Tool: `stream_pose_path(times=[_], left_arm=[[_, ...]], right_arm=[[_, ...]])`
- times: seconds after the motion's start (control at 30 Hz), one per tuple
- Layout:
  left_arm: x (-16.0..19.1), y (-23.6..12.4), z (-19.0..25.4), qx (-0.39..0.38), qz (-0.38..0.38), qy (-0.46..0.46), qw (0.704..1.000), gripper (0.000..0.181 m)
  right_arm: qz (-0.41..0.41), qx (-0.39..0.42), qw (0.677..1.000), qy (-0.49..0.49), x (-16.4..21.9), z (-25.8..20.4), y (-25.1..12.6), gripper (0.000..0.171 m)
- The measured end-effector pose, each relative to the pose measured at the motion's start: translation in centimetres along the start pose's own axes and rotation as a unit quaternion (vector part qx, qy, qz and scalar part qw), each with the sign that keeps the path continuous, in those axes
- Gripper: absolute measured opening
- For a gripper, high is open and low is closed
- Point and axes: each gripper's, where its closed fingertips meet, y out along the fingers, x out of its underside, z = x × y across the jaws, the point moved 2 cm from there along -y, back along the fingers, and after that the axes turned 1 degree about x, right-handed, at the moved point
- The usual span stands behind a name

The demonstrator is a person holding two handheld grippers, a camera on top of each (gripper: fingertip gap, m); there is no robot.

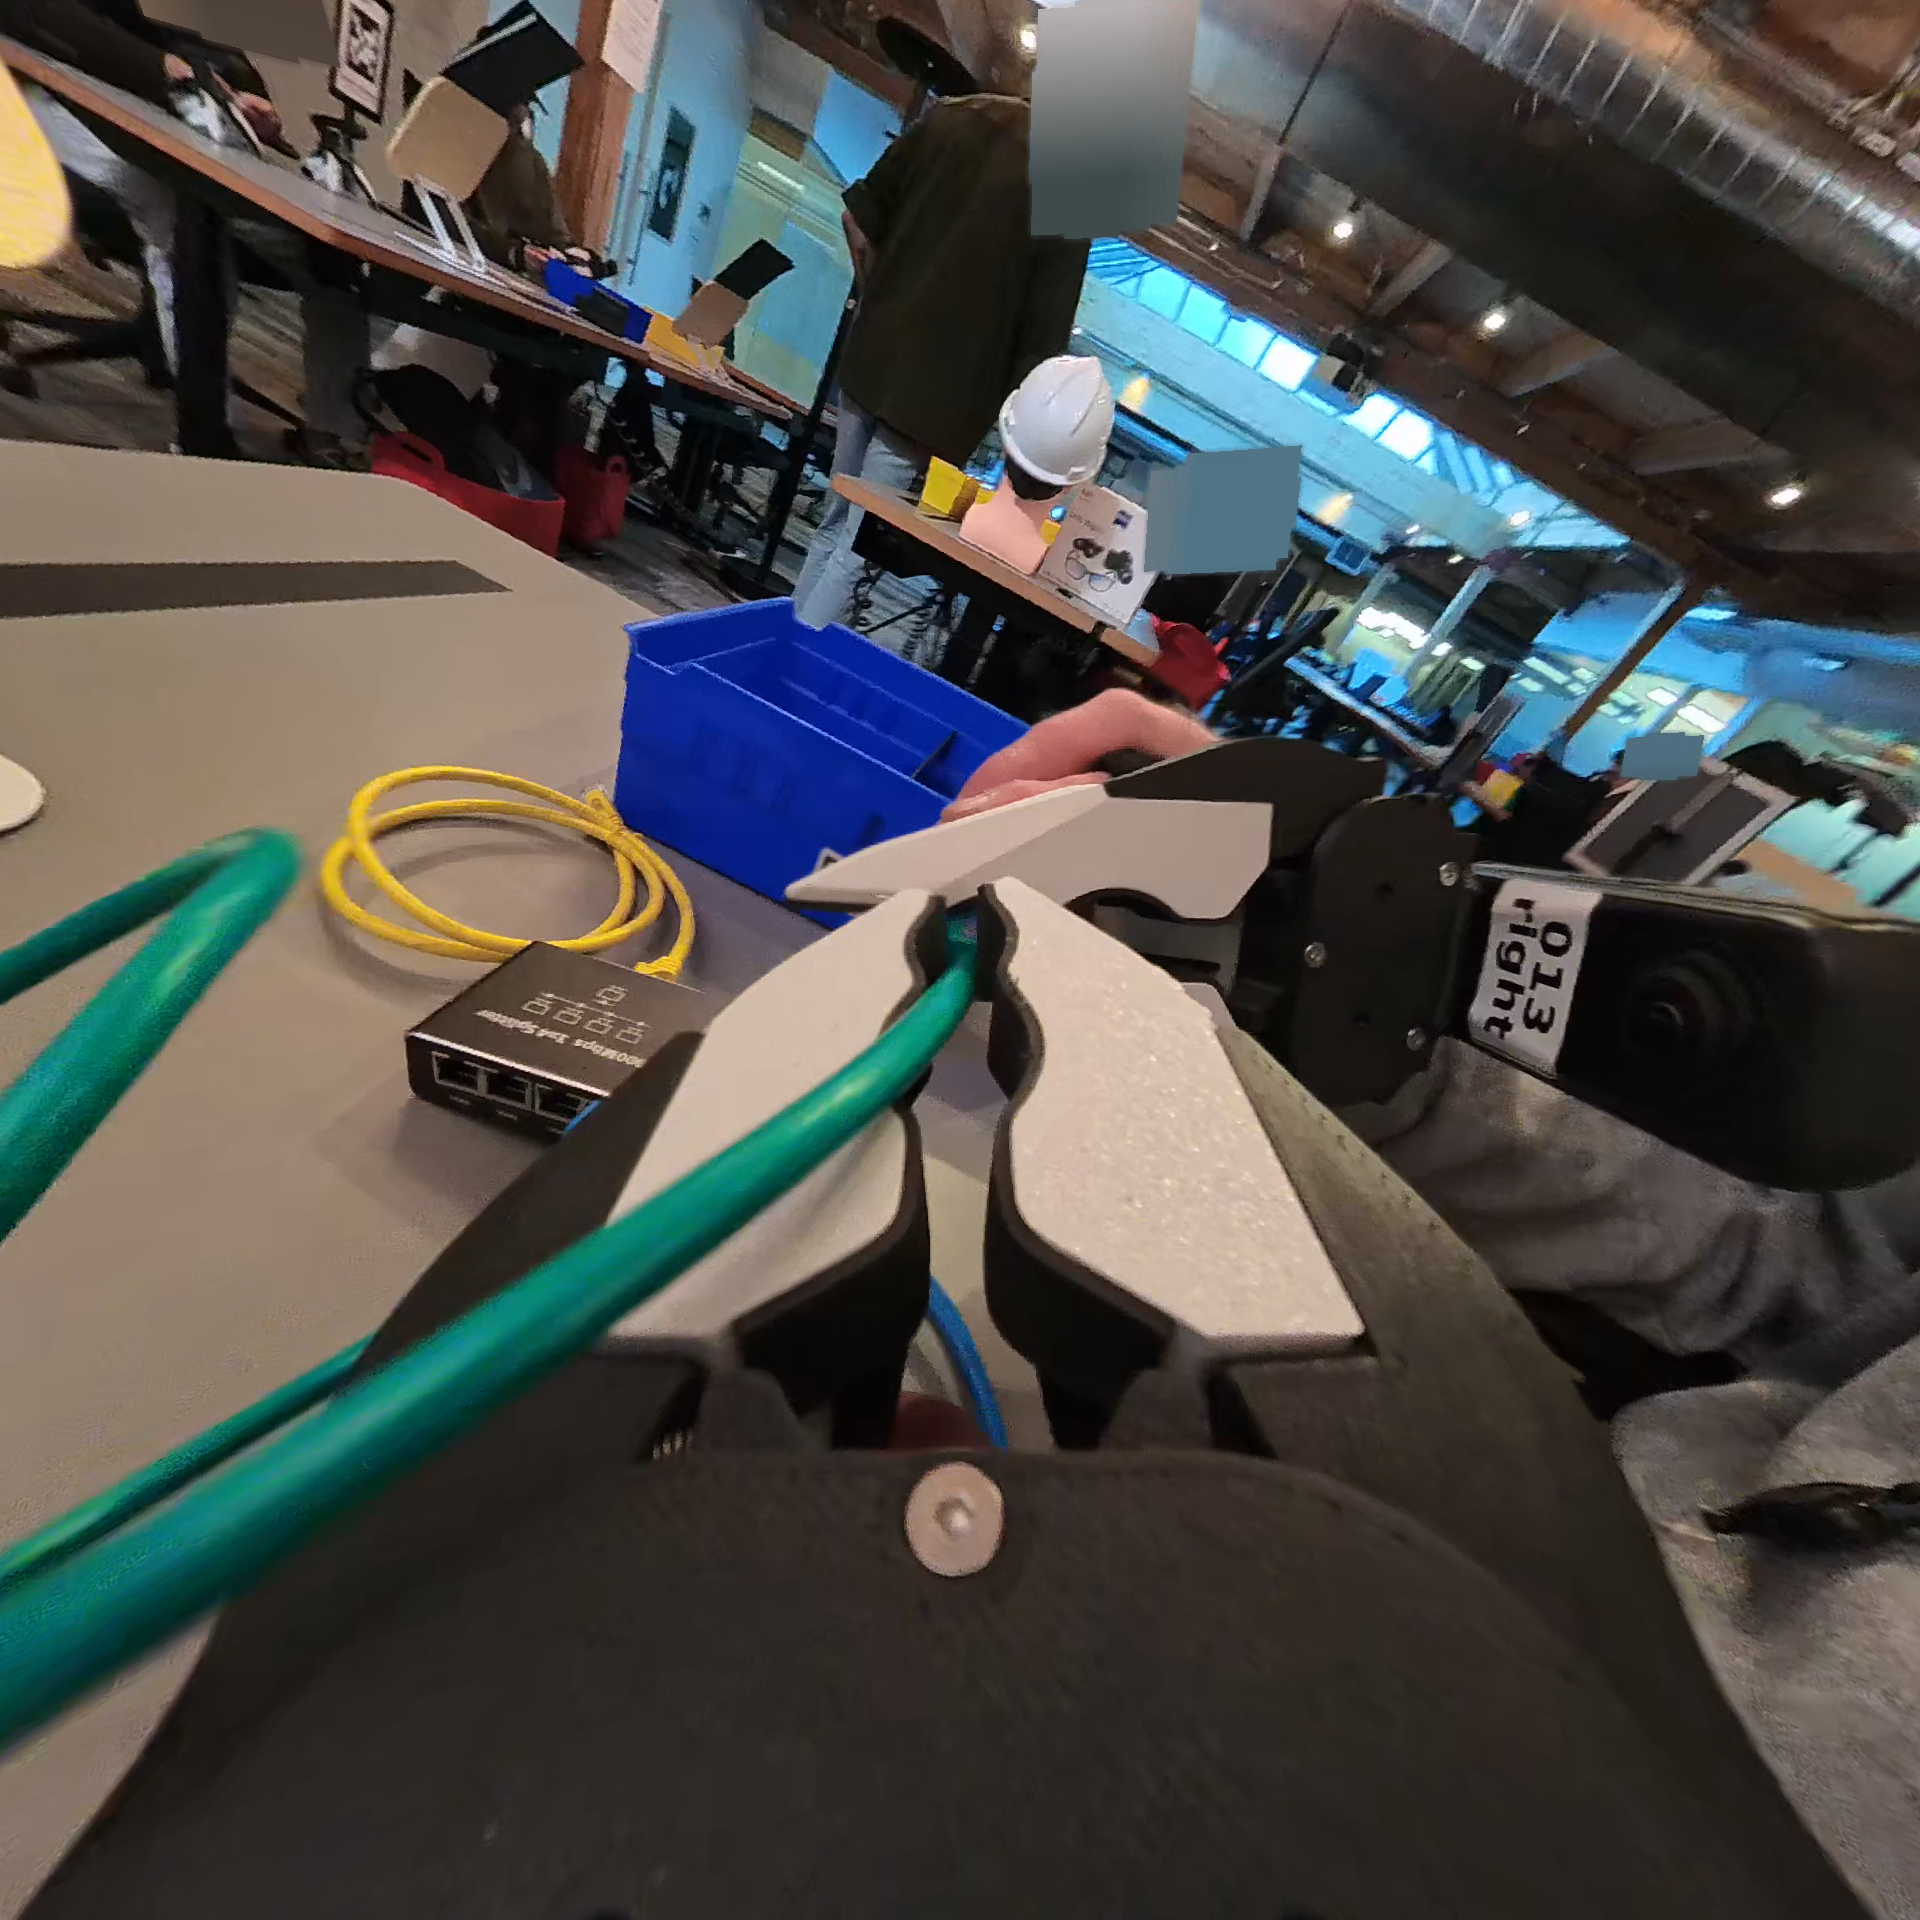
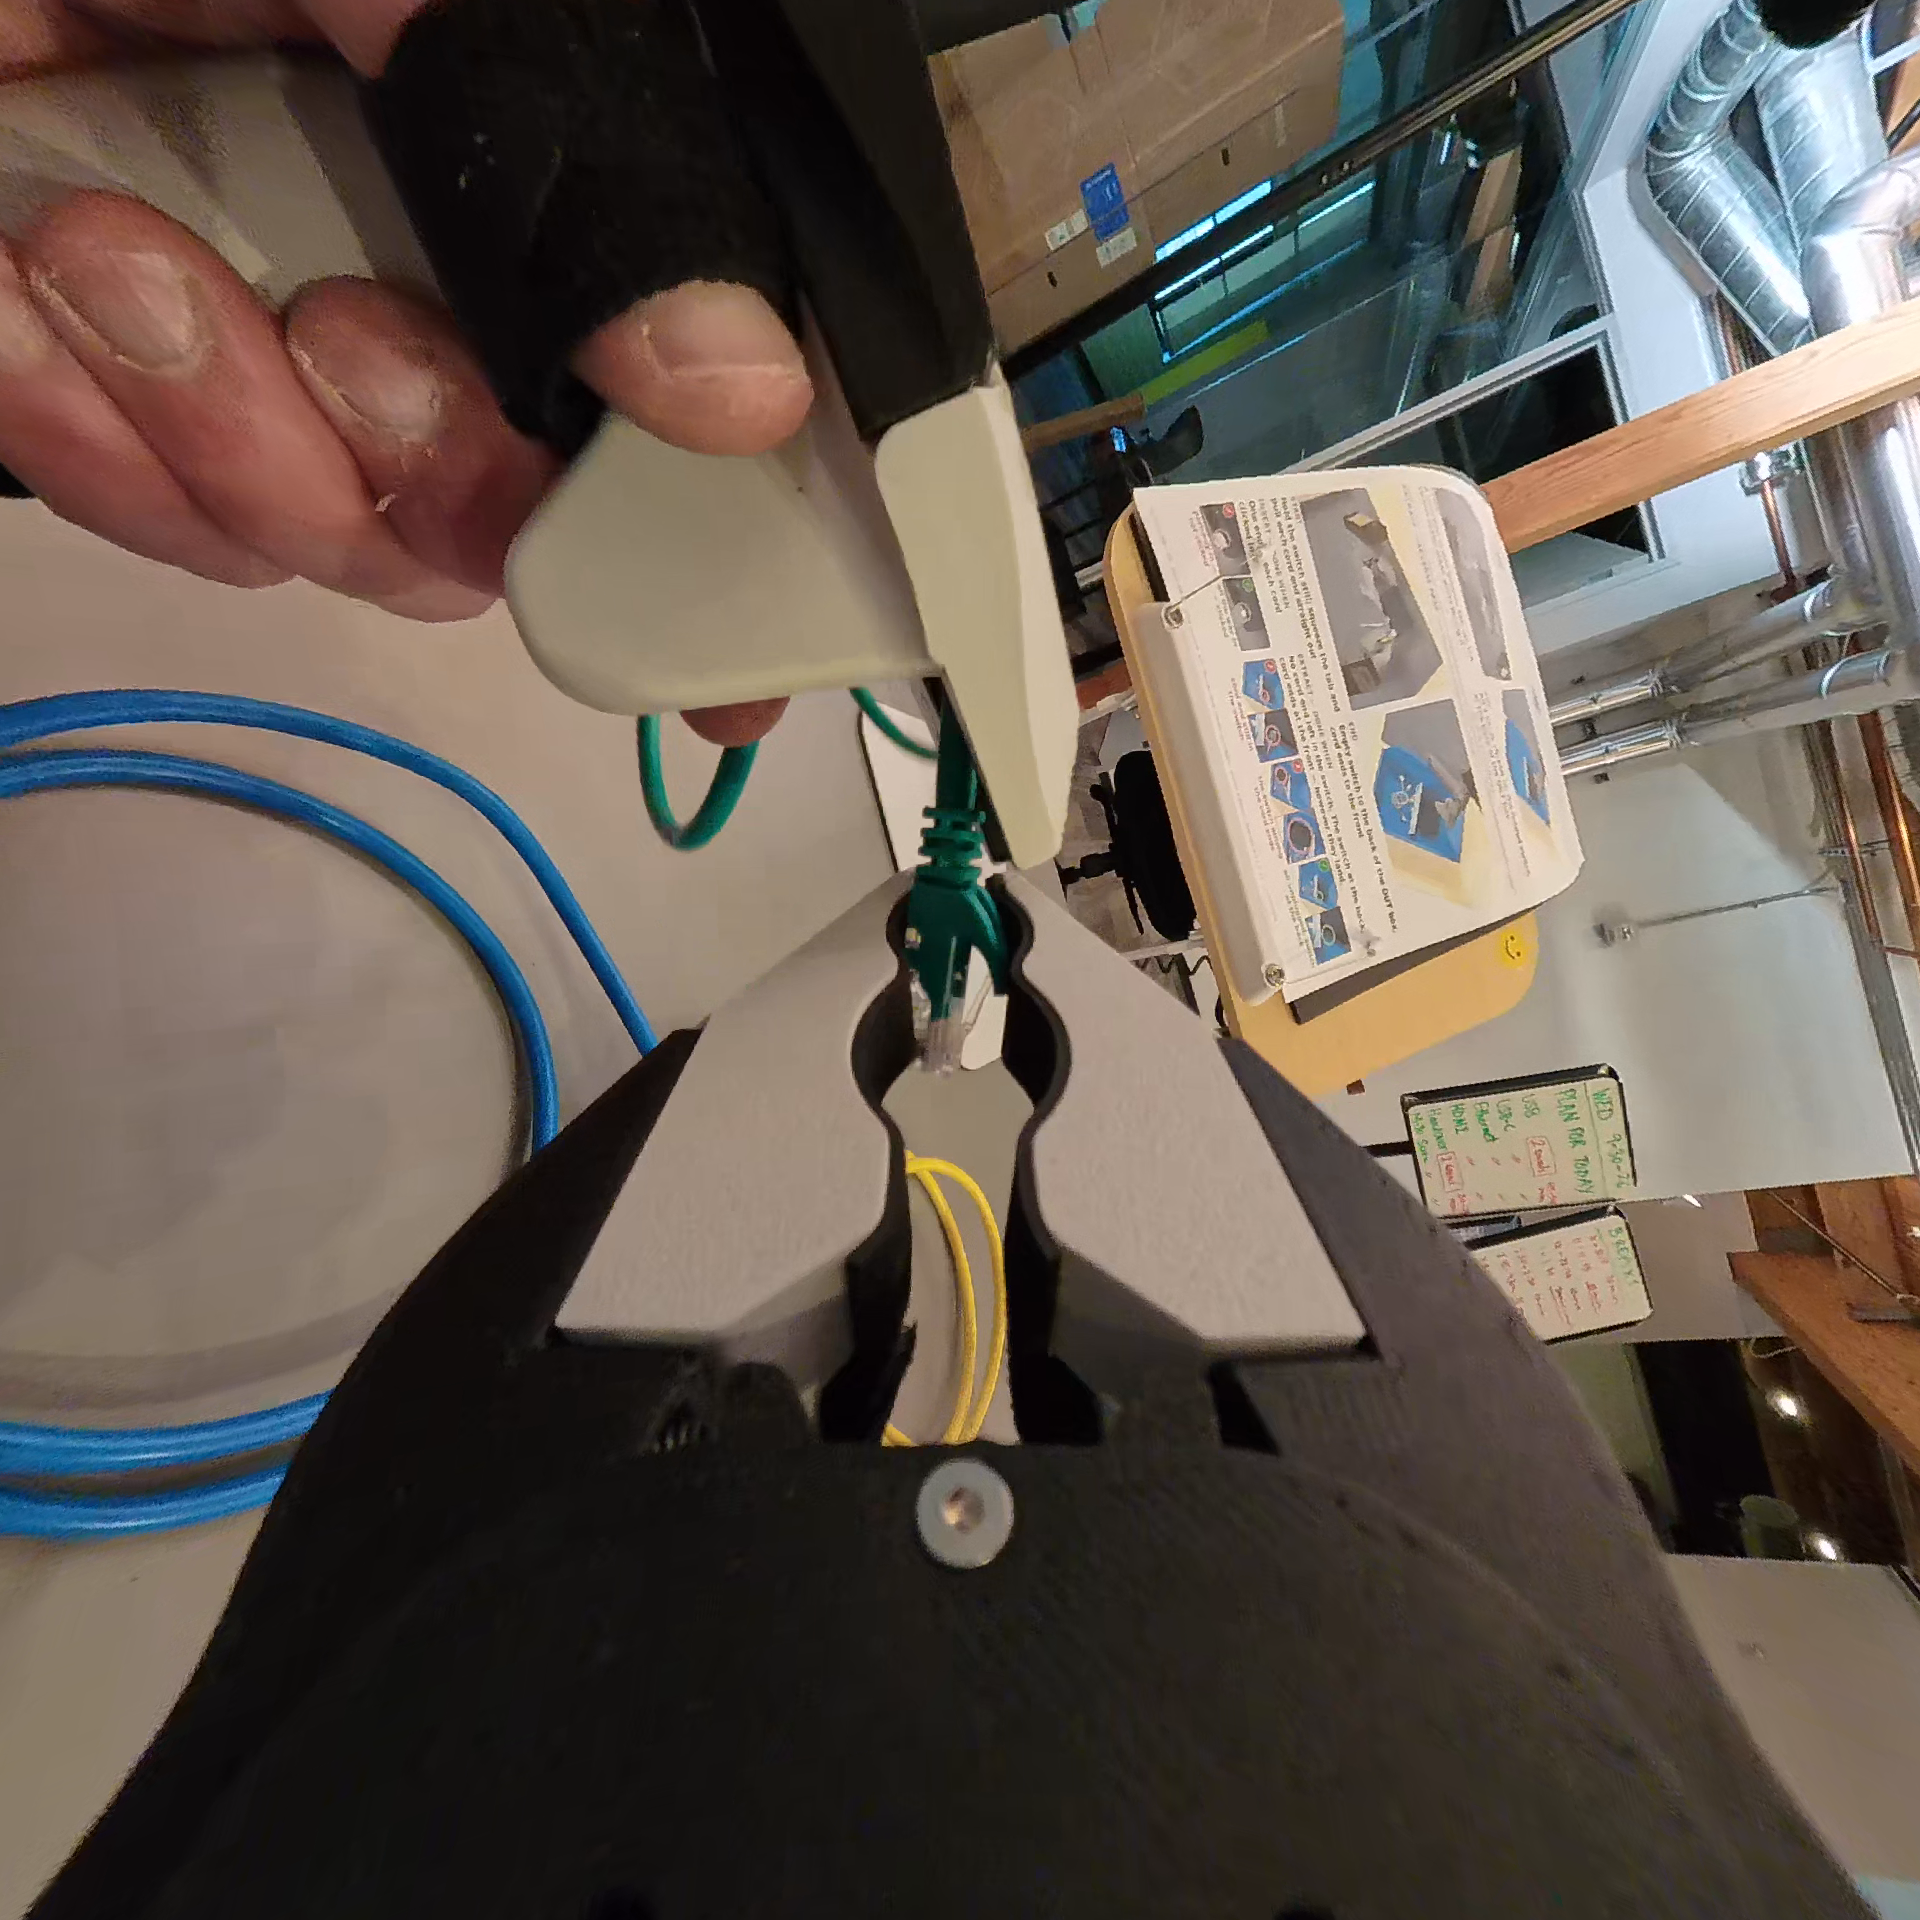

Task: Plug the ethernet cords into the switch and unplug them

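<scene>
A grey table [image 1: 260,675] fills the left of the frame. On it lie a coiled yellow cord [image 1: 499,862], a black switch [image 1: 540,1039] and a blue bin [image 1: 790,748]. A blue cable [image 2: 260,935] coils at far left.

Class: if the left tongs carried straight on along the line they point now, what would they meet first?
Probably the right tongs: their white fingers cross just beyond the left tongs, which grip the green ethernet cord. Depth is uncertain.

The cord [image 1: 540,1320] pinched at both grippers is green, its plug [image 2: 943,1023] clear. A yellow cord [image 1: 499,862] lies coiled by the black switch [image 1: 551,1039] — white markings on top. The bin [image 1: 790,748] is bright blue; the table [image 1: 208,707] grey with a black stripe. Another cord [image 2: 312,790] is light blue — gripper fingers [image 1: 1122,1122] pale grey on black.
</scene>
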Motion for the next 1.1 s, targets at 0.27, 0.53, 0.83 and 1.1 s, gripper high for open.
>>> stream_pose_path(times=[0.27, 0.53, 0.83, 1.1], left_arm=[[-0.6, -0.4, -0.4, -0.030, 0.006, 0.032, 0.999, 0.005], [-1.0, -0.4, -0.3, -0.050, 0.010, 0.066, 0.997, 0.005], [-1.1, -0.4, 0.3, -0.032, 0.004, 0.082, 0.996, 0.006], [-1.0, -0.4, 1.3, -0.009, -0.012, 0.114, 0.993, 0.020]], right_arm=[[-0.018, 0.004, 1.000, 0.005, 0.9, 0.4, 0.1, 0.012], [-0.025, 0.007, 1.000, -0.002, 1.2, 0.6, 0.0, 0.006], [-0.011, 0.008, 1.000, 0.005, 0.9, 1.0, -0.3, 0.004], [0.020, 0.009, 1.000, 0.002, 0.2, 1.3, -0.8, 0.004]])
